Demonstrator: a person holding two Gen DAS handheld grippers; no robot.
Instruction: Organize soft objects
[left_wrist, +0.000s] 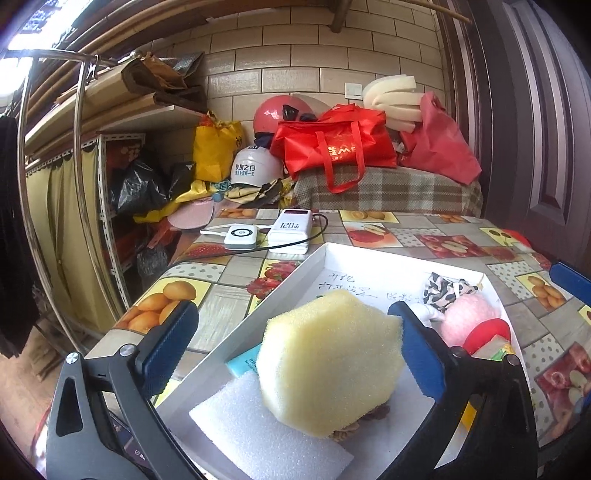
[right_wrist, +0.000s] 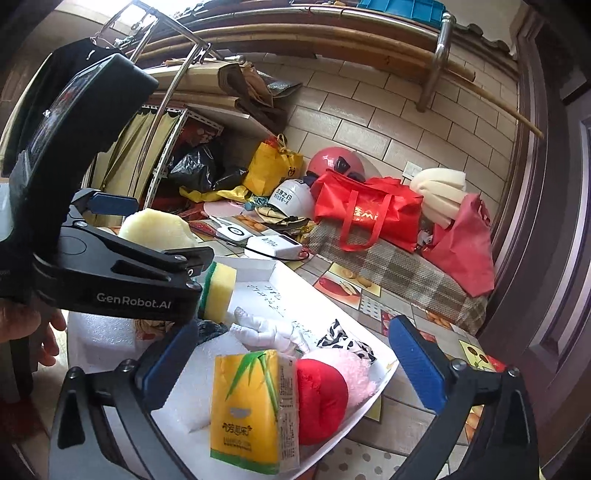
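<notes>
Soft objects lie gathered in a shallow white box (left_wrist: 332, 254) on our table (left_wrist: 436, 229), which wears a fruit-print cloth. Our left hand-held gripper (left_wrist: 295, 332) stands spread wide around a pale yellow sponge (left_wrist: 328, 362); the sponge rests on something brown in the box, and we see a clear gap to the left pad, while the right pad (left_wrist: 417, 347) is so near the sponge that we cannot tell whether it touches. A white foam sheet (left_wrist: 258, 435) lies under the sponge's near side.

Our right hand-held gripper (right_wrist: 291, 365) is likewise released, with a yellow tissue pack (right_wrist: 247, 406) standing upright between its blue pads, neither pressing it. Just beside the pack lies a red plush piece (right_wrist: 321, 402) with a pink fluffy one (right_wrist: 351, 369) behind it, then a white knitted doll (right_wrist: 266, 332) and a black-and-white patterned cloth (right_wrist: 343, 341). A green-and-yellow scouring sponge (right_wrist: 219, 291) stands toward the box's far side.

Two white power banks (left_wrist: 266, 230) sit near the table's far edge.
</notes>
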